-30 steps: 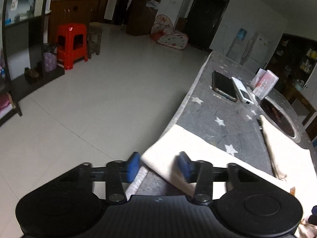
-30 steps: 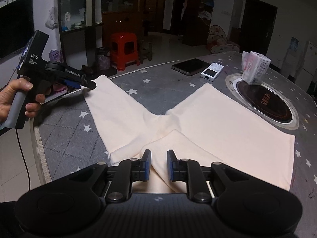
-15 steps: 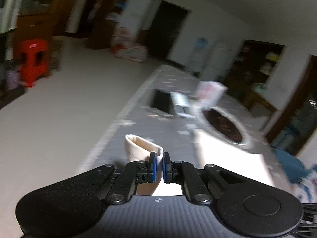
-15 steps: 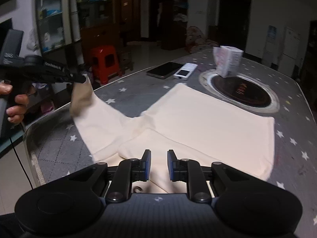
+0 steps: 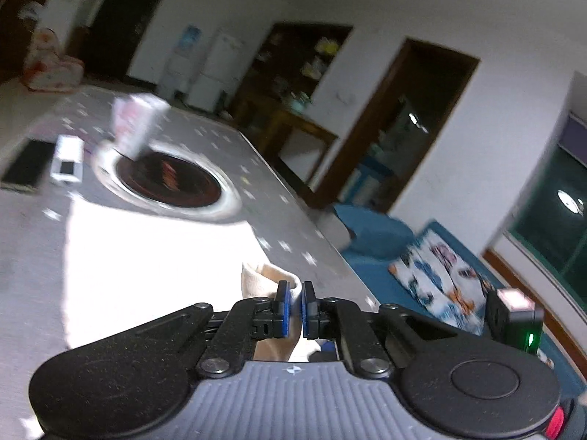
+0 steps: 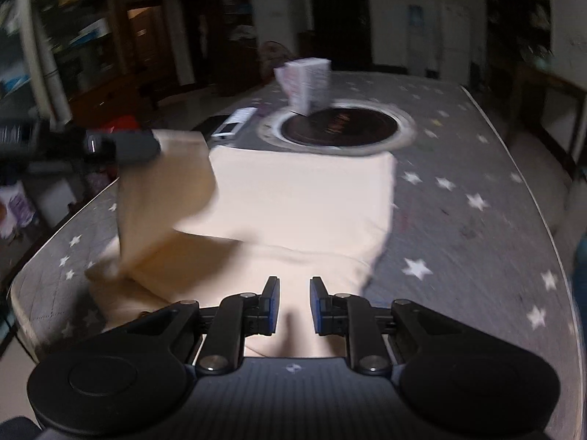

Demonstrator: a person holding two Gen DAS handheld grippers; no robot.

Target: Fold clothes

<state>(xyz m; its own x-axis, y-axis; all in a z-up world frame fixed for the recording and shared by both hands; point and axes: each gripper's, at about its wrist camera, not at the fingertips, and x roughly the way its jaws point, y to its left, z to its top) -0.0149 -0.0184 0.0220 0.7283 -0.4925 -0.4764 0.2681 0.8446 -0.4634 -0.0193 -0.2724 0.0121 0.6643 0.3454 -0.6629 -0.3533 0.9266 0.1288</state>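
Cream trousers [image 6: 301,190] lie on the grey star-patterned table [image 6: 458,220]. My left gripper [image 5: 295,286] is shut on the hem of one leg [image 5: 264,278]. In the right wrist view the left gripper [image 6: 124,145] holds that leg [image 6: 168,190] raised above the table, draped toward the other leg. My right gripper [image 6: 292,286] hovers over the waist part near the front edge. Its jaws stand a little apart with nothing between them. The flat cloth [image 5: 146,249] shows very bright in the left wrist view.
A round black hob [image 6: 339,126] is set in the table behind the trousers, with a tissue pack [image 6: 304,84] at its rim. A white remote [image 6: 236,124] and a dark phone [image 5: 25,168] lie beside it. The table edge [image 6: 22,293] is close at the left.
My left gripper shut on the leg hem, lifted it and swung it right, over the trousers. My right gripper stayed over the waist with the same gap.
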